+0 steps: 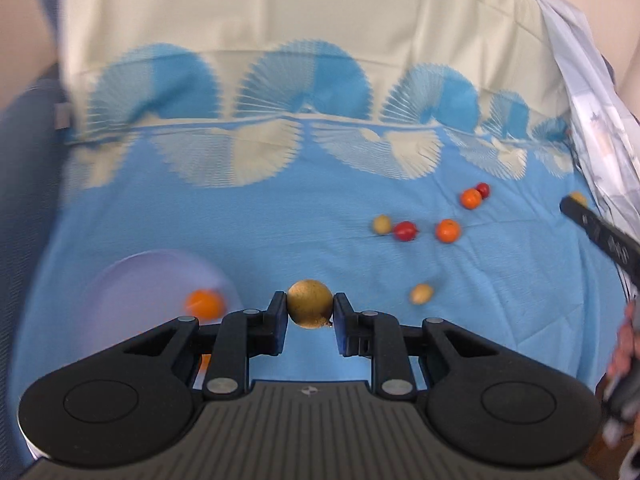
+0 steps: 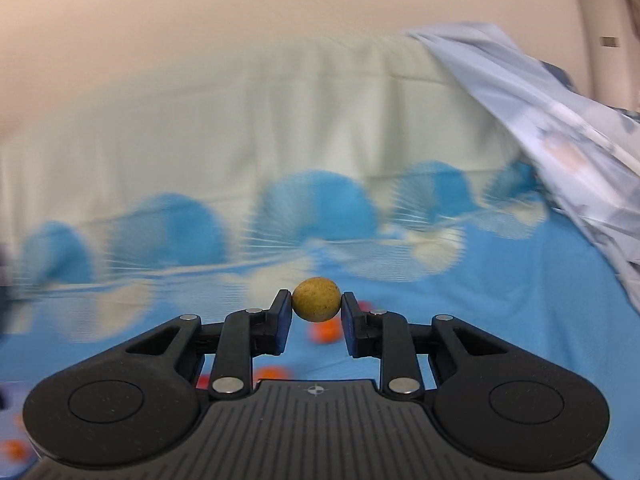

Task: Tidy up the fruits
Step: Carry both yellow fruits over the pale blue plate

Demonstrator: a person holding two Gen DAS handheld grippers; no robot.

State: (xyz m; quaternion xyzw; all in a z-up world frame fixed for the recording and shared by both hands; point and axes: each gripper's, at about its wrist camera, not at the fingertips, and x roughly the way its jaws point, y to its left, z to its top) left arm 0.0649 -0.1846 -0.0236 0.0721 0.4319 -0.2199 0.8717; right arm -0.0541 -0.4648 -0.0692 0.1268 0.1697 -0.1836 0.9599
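The left gripper [image 1: 310,310] holds a round brown-yellow fruit [image 1: 310,303] between its two fingertips, and the jaws are closed only as far as the fruit allows. It hangs above a blue cloth [image 1: 320,240] with a pale fan pattern. To the left of this gripper, a pale purple plate [image 1: 132,280] lies on the cloth, and one orange [image 1: 205,304] sits on its right part; the plate is blurred.

On the right side of the cloth, loose fruits lie near each other: a small yellow fruit [image 1: 382,224] just beside a red fruit [image 1: 405,231], then an orange one [image 1: 447,231]. Farther back, another orange fruit [image 1: 471,198] touches a second red one [image 1: 483,190]. One more yellow fruit [image 1: 421,293] lies alone, closer to the left gripper.

The right gripper [image 2: 316,312] also grips a round yellow-brown fruit [image 2: 316,298] at its fingertips, with the jaws partly closed around it. Below it, blurred orange fruits [image 2: 325,331] lie on the cloth.
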